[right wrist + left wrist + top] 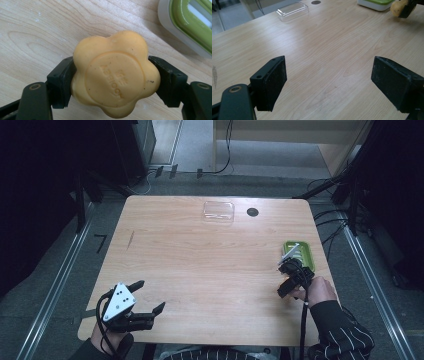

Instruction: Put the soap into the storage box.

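Tongs on the right (pixel 113 77) clamp the flower-shaped yellow soap (pixel 113 75) above the tabletop (pixel 210 265) just beside the green soap dish (pixel 302 254), likely bound there, while the left tongs (pixel 329 82) wait, spread apart and empty.

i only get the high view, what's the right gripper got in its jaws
Observer: The right gripper is shut on a yellow flower-shaped soap with stamped lettering.
Operator: is it lifted or resting on the table
Observer: I cannot tell; the left gripper view shows the soap beside the green soap dish, not in it.
Operator: left gripper holding anything
Observer: No. The left gripper is open, its jaws wide apart over bare table.
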Motion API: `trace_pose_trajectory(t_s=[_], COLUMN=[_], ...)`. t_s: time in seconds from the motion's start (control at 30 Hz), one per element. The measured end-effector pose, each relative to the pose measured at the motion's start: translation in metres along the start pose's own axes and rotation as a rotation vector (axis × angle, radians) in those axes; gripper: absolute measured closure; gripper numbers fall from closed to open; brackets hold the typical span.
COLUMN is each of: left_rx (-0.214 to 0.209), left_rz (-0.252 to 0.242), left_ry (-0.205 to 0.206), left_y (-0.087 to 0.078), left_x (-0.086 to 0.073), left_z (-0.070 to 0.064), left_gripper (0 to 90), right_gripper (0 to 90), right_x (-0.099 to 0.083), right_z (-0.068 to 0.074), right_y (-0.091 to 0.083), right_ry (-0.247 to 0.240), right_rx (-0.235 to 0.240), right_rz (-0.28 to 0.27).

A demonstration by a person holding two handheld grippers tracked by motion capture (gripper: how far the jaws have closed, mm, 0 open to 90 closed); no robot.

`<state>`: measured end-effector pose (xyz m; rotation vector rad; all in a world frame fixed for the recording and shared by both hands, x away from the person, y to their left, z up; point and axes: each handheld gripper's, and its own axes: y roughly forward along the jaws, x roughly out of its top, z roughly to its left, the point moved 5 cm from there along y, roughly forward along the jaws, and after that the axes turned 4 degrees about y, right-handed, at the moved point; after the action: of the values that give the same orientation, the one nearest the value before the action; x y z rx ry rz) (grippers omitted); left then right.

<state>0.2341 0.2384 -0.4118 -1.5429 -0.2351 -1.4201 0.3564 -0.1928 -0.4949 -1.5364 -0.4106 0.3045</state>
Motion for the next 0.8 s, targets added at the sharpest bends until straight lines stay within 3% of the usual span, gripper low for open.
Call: trace_pose_trajectory(t_s=[0.5, 0.8], left_rx=[-0.004, -0.006], left_rz=[0.002, 0.002], left_ry=[0.002, -0.001], left_y=[0.000, 0.001], left_x=[0.000, 0.000], left_z=[0.000, 0.000], left_gripper=[13.6, 13.6], right_gripper=[26.8, 26.8], right_x=[-0.002, -0.003], right_z=[-0.012, -0.024], right_y=[-0.006, -0.010], right_ry=[0.016, 0.049], right_rx=[-0.007, -0.017], right_rz=[-0.007, -0.017])
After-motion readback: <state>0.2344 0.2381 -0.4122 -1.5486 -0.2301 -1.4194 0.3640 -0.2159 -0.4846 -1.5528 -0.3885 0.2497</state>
